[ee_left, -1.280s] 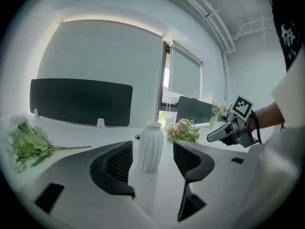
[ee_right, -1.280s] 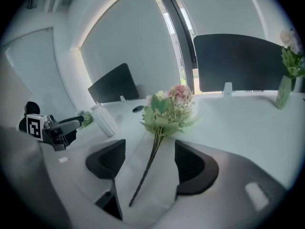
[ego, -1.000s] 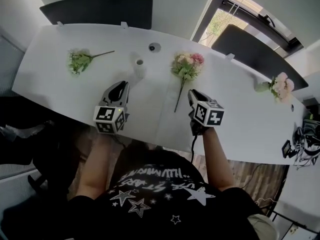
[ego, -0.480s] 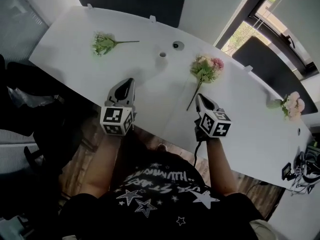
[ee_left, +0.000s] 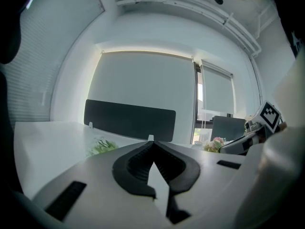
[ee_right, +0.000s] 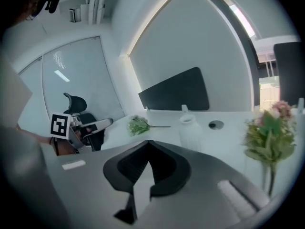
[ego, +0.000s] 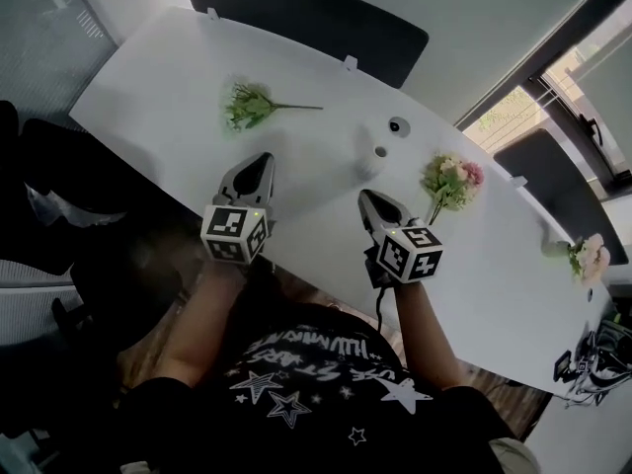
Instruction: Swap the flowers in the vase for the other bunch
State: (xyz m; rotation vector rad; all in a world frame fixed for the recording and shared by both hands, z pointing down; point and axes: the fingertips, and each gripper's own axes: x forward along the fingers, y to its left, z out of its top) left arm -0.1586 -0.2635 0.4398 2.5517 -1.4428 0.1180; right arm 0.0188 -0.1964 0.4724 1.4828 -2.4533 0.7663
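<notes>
Reading anything here is hard: white lettering and stars run across the person's dark shirt (ego: 316, 358), but it sits upside down and warped in the head view and cannot be made out. The cube on each gripper carries black-and-white square markers, with no words.

The left gripper (ego: 265, 158) is over the near edge of the white table (ego: 168, 67), its jaws pressed together with nothing between them. The right gripper (ego: 363, 197) is likewise closed and empty, its tips on the near side of the white vase (ego: 370, 161), near it but apart.

The vase stands upright in the middle of the table, with no stems in its mouth. A green bunch (ego: 247, 107) lies flat to its far left, stem pointing right. A pink-and-green bunch (ego: 452, 180) lies to the right of the vase, just right of the right gripper. A second pink bunch (ego: 590, 258) lies well apart at the table's right end. A round grommet (ego: 397, 125) sits just beyond the vase. A dark chair back (ego: 306, 13) stands behind the far edge.
</notes>
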